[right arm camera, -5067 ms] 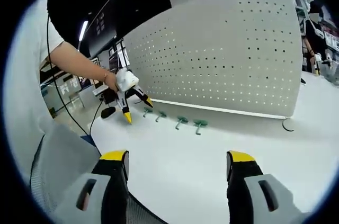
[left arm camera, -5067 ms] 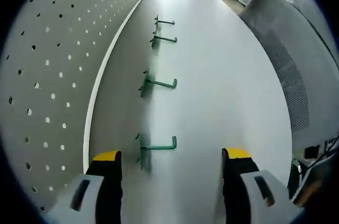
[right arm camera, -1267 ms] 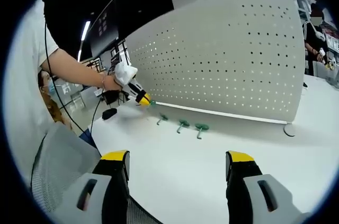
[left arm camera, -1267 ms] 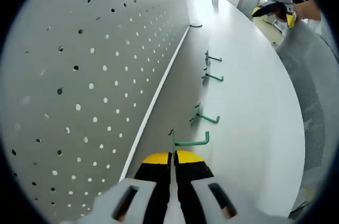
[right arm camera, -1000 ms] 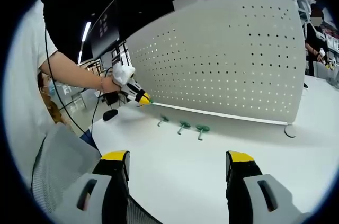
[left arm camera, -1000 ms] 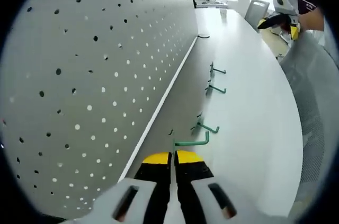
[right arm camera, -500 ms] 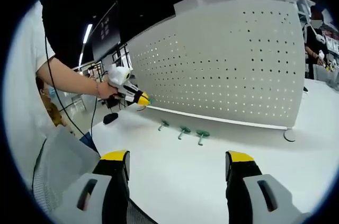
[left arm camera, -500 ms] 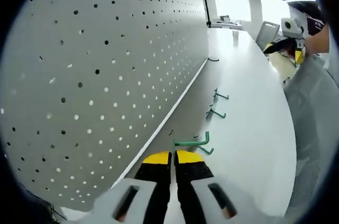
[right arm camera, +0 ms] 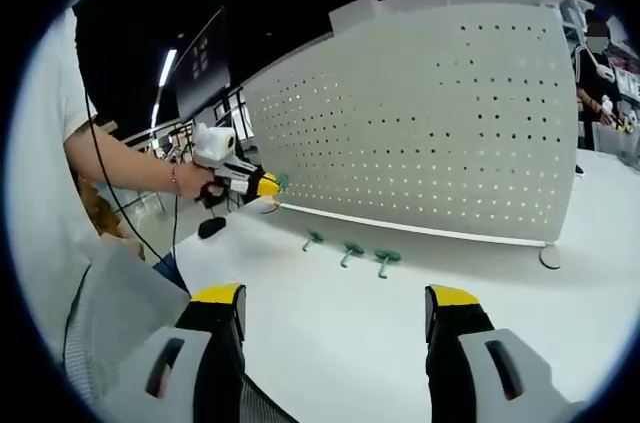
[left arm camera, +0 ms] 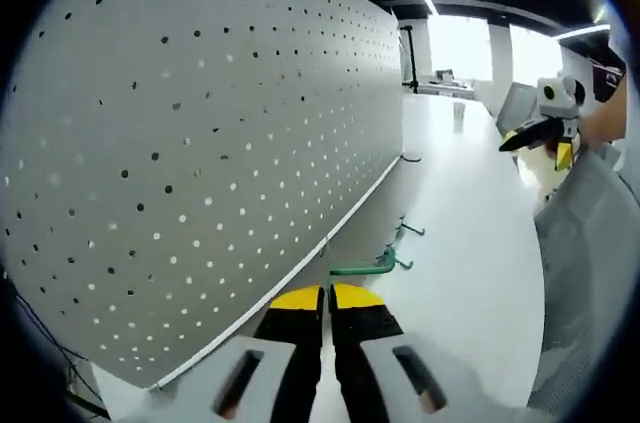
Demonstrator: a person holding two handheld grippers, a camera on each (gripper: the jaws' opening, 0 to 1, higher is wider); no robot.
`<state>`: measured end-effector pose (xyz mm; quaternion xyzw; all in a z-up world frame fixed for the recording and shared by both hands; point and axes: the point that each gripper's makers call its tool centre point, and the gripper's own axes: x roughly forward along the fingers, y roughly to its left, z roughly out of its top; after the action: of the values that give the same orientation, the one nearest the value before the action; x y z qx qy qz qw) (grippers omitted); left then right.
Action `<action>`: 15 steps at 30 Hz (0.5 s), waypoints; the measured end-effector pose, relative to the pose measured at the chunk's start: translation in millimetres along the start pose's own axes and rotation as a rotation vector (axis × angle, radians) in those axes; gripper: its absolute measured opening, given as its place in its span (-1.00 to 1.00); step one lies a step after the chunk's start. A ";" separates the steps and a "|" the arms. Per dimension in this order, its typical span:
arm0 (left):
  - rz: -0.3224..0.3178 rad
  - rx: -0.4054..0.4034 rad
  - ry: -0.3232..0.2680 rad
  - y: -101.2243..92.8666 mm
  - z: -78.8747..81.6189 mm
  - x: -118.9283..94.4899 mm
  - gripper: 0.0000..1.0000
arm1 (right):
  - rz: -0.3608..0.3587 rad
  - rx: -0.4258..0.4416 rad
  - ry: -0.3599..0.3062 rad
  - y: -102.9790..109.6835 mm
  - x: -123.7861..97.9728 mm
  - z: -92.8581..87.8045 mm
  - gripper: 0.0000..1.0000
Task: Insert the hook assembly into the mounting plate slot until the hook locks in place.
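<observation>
The left gripper has its yellow-tipped fingers pressed together on a green hook. The hook sticks out past the tips, up off the white bench and near the big grey board with holes. Three more green hooks lie in a row on the bench, just in front of the board's bottom edge. The right gripper has its fingers wide apart and holds nothing. It is over the bench, well away from the board. A person's hand holds the left gripper.
</observation>
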<state>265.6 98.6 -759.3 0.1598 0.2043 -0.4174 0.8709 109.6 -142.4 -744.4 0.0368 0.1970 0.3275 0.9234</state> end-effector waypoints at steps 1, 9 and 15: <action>0.000 -0.002 -0.006 -2.7 0.8 0.5 -0.97 | 0.001 -0.003 0.000 0.4 0.1 0.7 0.41; 0.028 -0.054 -0.073 -15.9 14.7 -3.3 -0.97 | 0.002 -0.005 -0.004 -0.3 -1.0 2.2 0.41; 0.061 -0.100 -0.154 -26.6 29.1 -14.9 -0.97 | 0.004 -0.003 -0.016 1.7 -1.4 4.8 0.41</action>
<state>242.5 79.5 -729.7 0.0899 0.1523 -0.3912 0.9031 109.4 -141.7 -739.1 0.0385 0.1891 0.3292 0.9243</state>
